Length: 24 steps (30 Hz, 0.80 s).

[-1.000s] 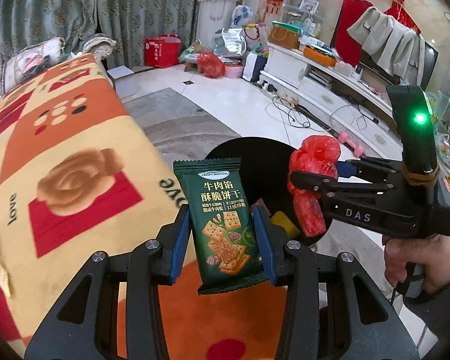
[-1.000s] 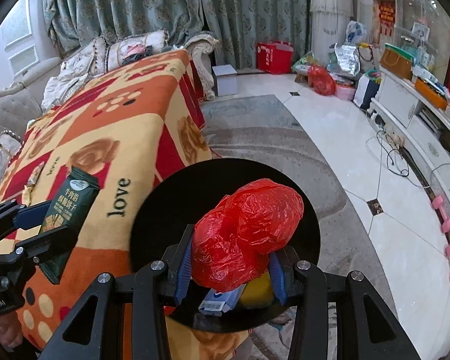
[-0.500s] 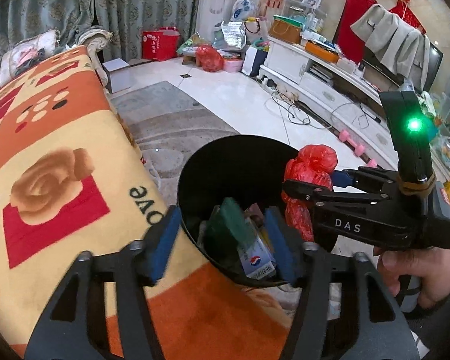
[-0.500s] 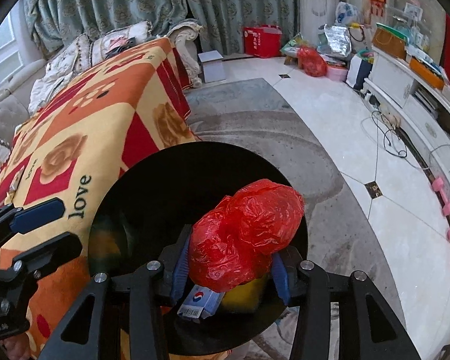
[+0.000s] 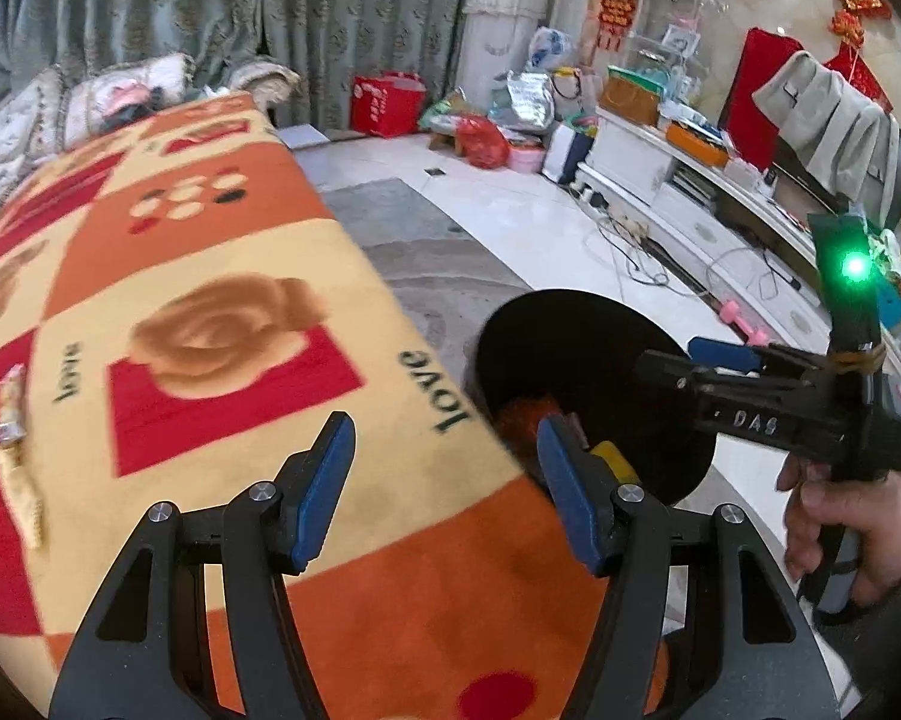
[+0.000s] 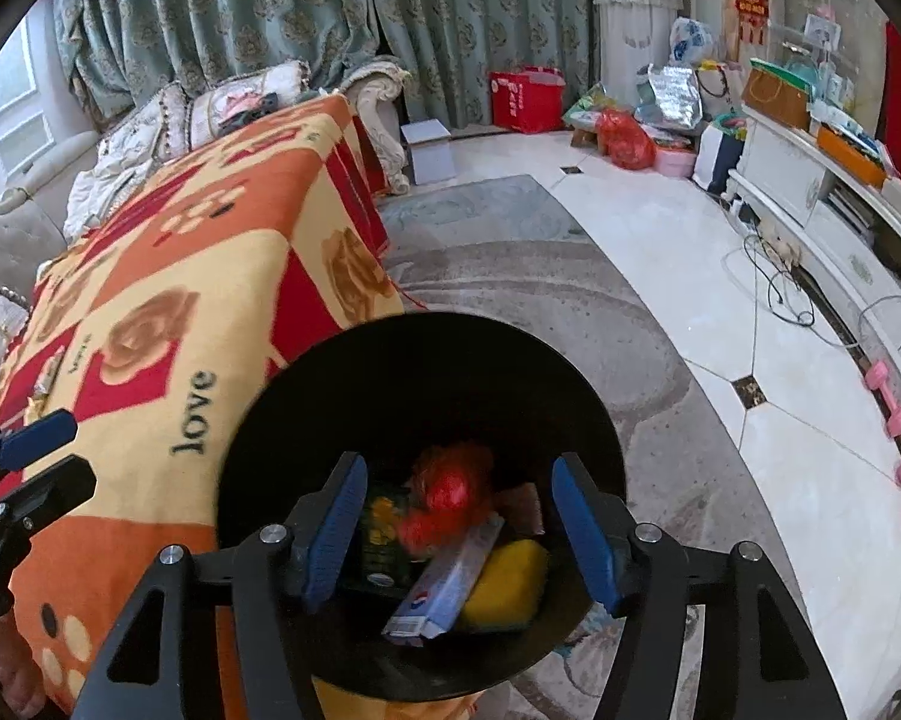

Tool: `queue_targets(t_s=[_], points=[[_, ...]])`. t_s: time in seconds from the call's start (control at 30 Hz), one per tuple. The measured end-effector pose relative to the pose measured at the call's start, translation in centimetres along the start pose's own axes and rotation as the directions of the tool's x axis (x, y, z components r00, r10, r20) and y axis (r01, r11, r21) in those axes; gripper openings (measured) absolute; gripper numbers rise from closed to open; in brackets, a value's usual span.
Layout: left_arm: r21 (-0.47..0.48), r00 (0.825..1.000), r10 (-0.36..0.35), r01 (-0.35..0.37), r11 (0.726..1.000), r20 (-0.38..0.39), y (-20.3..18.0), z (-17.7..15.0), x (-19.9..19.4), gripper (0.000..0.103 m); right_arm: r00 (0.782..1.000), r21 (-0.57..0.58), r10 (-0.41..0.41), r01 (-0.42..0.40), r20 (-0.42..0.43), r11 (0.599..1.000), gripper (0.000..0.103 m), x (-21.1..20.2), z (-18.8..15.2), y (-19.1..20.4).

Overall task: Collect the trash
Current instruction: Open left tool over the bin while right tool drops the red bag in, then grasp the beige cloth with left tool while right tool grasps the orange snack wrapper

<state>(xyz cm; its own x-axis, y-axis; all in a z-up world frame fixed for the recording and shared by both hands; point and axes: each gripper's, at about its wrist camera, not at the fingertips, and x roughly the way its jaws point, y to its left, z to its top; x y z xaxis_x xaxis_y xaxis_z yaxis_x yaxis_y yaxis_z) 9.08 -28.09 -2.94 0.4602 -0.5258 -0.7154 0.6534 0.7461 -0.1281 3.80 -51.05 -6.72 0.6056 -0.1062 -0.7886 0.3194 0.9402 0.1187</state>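
My right gripper fingers are opening, nothing between them; below, the red bag lies blurred inside the black bin. My left gripper stands wide, empty, over the rose-patterned blanket; rug and tiled floor beyond.

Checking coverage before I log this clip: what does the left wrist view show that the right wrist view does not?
Only the left wrist view shows the person's hand holding the right gripper and the wrappers close up on the blanket. Only the right wrist view looks down into the black bin: green packet, red bag, blue-white carton, yellow item. Both share blanket, bin and curtains.
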Motion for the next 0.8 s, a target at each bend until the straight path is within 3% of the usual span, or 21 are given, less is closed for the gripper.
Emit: queue_targets(t_s=[0.13, 0.3, 0.53, 0.67, 0.8], points=[[-0.018, 0.998, 0.063, -0.062, 0.998, 0.024, 2.7, -1.5, -2.4, 0.062, 1.0, -0.038, 0.022, -0.021, 0.021, 0.999, 0.062, -1.4, 0.5, 2.7], [-0.105, 0.985, 0.174, -0.172, 0.979, 0.009, 8.6, -3.8, -4.5, 0.062, 0.998, -0.087, 0.06, -0.057, 0.03, 0.995, 0.063, -2.2, 0.6, 6.9], [-0.289, 0.94, 0.336, -0.337, 0.896, -0.053, 18.5, -7.1, -6.8, 0.062, 0.99, -0.182, 0.143, -0.142, -0.013, 0.973, 0.063, -0.9, -0.6, 15.2], [-0.378, 0.931, 0.354, -0.359, 0.854, -0.085, 22.8, -7.7, -6.5, 0.062, 0.981, -0.246, 0.185, -0.191, -0.05, 0.95, 0.063, 0.2, -2.1, 19.9], [-0.403, 0.943, 0.324, -0.328, 0.854, -0.08, 23.9, -6.6, -5.1, 0.062, 0.975, -0.298, 0.213, -0.224, -0.068, 0.928, 0.063, 0.8, -3.3, 22.9]])
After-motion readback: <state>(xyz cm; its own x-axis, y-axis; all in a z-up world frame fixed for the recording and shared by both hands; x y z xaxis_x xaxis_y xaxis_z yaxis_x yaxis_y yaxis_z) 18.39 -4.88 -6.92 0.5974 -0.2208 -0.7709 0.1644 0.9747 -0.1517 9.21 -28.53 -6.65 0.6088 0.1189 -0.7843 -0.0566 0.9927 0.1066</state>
